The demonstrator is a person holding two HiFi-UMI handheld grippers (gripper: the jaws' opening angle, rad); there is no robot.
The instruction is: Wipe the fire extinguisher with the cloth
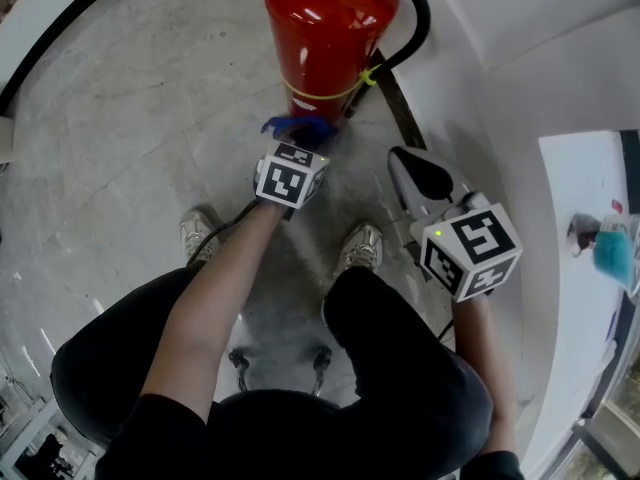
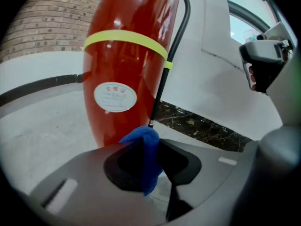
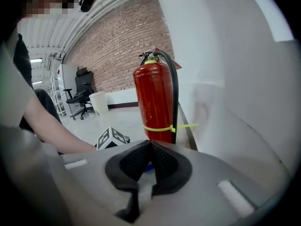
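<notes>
Left tongs (image 2: 146,147) clamped, right tongs (image 3: 150,149) closed

Open floor (image 1: 130,118) lies left of the fire extinguisher (image 1: 325,38); on its right the black hose (image 1: 428,13) and white wall (image 1: 520,28) crowd close, leaving only a narrow gap to pass through.

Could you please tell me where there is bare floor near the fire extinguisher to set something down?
Bare: the grey floor left of the fire extinguisher, out to the black skirting. Crowded: right side, between hose, wall and right gripper; in front, left gripper with cloth.
</notes>
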